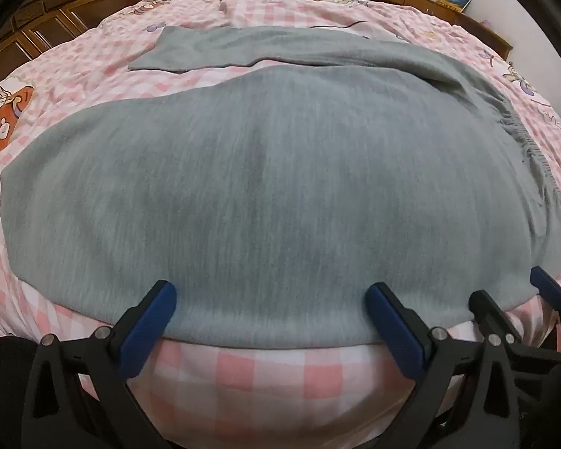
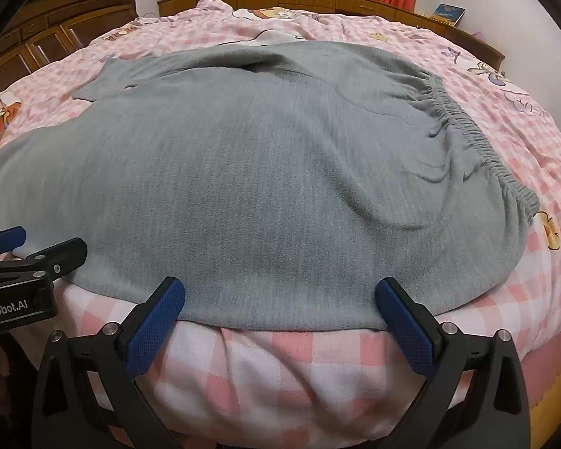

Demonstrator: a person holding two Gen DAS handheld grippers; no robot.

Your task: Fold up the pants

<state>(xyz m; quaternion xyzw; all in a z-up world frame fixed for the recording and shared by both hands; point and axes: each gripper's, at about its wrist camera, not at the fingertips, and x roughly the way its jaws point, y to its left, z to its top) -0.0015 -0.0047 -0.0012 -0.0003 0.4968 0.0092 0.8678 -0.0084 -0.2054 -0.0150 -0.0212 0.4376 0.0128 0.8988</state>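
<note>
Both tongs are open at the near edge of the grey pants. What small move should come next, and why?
Probably close both on that edge: the left tongs and right tongs straddle the hem of the pants, gripping nothing, and the far leg still lies unfolded.

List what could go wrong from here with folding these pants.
1. Both grippers, left and right, are open at the near edge of the pants. On closing, they may pinch the checked quilt underneath as well as the pants.
2. The grippers sit close together, so a lift may leave the far ends of that edge sagging and the fold crooked.
3. The fabric by the waistband is bunched, and those creases may get folded in.
</note>
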